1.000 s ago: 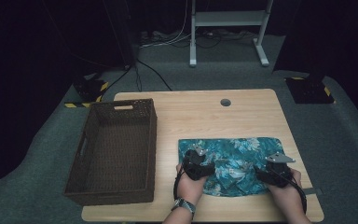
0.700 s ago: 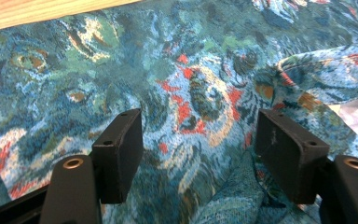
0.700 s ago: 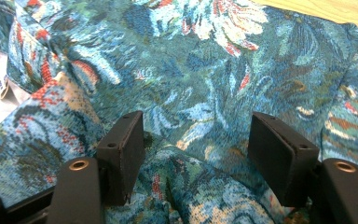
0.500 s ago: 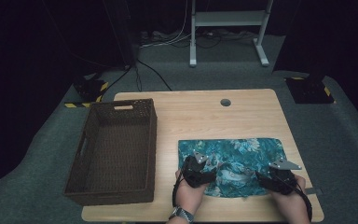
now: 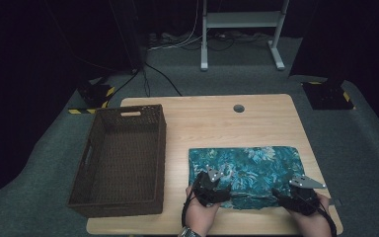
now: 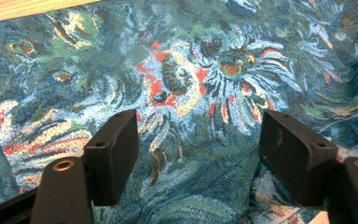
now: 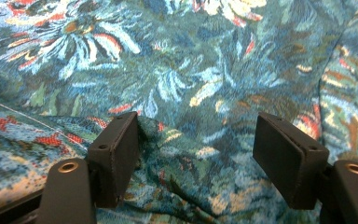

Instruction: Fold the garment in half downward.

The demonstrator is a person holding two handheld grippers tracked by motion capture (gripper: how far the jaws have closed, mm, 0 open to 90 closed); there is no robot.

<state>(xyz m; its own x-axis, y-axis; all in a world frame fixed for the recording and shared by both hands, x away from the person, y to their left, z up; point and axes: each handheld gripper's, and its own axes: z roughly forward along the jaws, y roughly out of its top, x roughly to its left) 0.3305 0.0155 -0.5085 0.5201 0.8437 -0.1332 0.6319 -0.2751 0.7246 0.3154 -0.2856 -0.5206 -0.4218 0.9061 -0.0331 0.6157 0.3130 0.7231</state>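
A teal cloth (image 5: 256,165) with a flower print lies folded flat on the right front of the wooden table (image 5: 212,123). My left gripper (image 5: 220,186) rests over the cloth's near left corner and my right gripper (image 5: 285,194) over its near right corner. In the left gripper view the cloth (image 6: 191,74) spreads under the left gripper (image 6: 198,135), whose jaws stand wide apart. The right gripper view has rumpled cloth (image 7: 182,70) lying between the equally wide jaws of the right gripper (image 7: 196,135). Both pairs of jaws have just been opening, with cloth lying loose between them and the pads off it.
A dark woven basket (image 5: 128,114) stands empty on the table's left side. A round cable hole (image 5: 238,108) sits near the far edge. Beyond the table are grey carpet, a white frame's legs (image 5: 205,54) and trailing cables.
Both hands have drawn back over the cloth toward the table's near edge. The cloth stays spread where it lay.
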